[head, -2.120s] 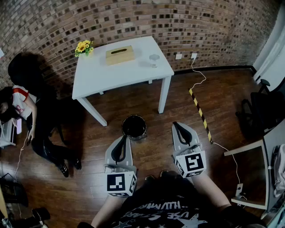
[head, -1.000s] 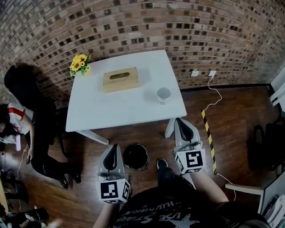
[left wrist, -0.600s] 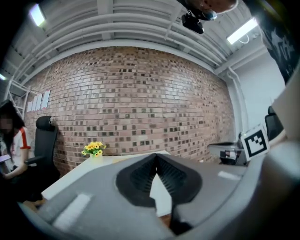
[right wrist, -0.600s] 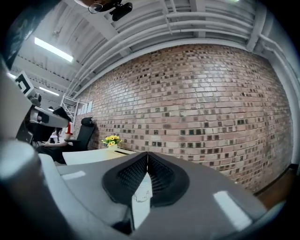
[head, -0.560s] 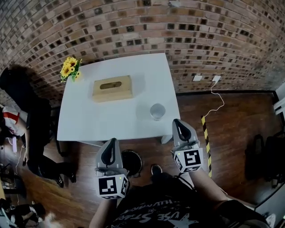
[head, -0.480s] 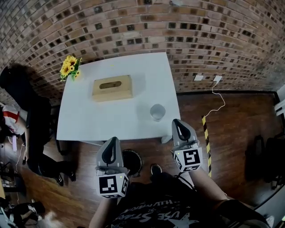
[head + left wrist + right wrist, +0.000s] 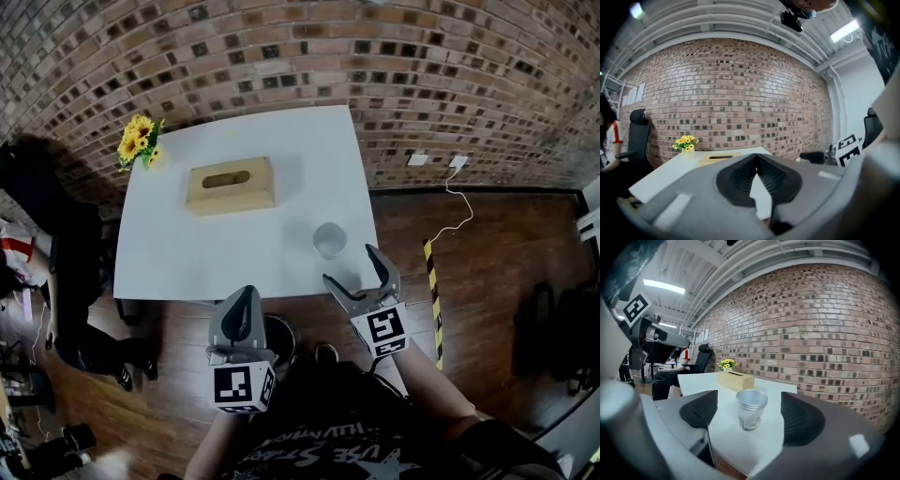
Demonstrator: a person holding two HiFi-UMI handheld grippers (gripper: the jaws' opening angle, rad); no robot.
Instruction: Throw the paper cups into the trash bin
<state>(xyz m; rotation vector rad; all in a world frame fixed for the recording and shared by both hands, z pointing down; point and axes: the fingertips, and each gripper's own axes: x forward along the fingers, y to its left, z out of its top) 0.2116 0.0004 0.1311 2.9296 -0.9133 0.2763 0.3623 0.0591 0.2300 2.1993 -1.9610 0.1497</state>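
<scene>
A paper cup (image 7: 329, 240) with a silvery rim stands upright near the front right edge of the white table (image 7: 216, 246). My right gripper (image 7: 349, 265) is just short of it, level, with its jaws spread wide; they have just been opening and nothing is pressed between them. In the right gripper view the cup (image 7: 751, 409) shows centred ahead of the two pads (image 7: 701, 409). My left gripper (image 7: 245, 294) is shut and empty at the table's front edge, over the black trash bin (image 7: 281, 339), which is mostly hidden. In the left gripper view its jaws (image 7: 757, 158) meet at the tips.
A wooden tissue box (image 7: 230, 187) and a small vase of yellow flowers (image 7: 137, 139) sit further back on the table. A brick wall (image 7: 375, 56) rises behind it. A person sits at the far left (image 7: 23, 246). Black-and-yellow tape (image 7: 433, 281) runs along the floor at right.
Both grippers have come forward to the table's front edge. The right one sank toward the cup and its jaws went from shut to wide open. The bin slid under the left gripper.
</scene>
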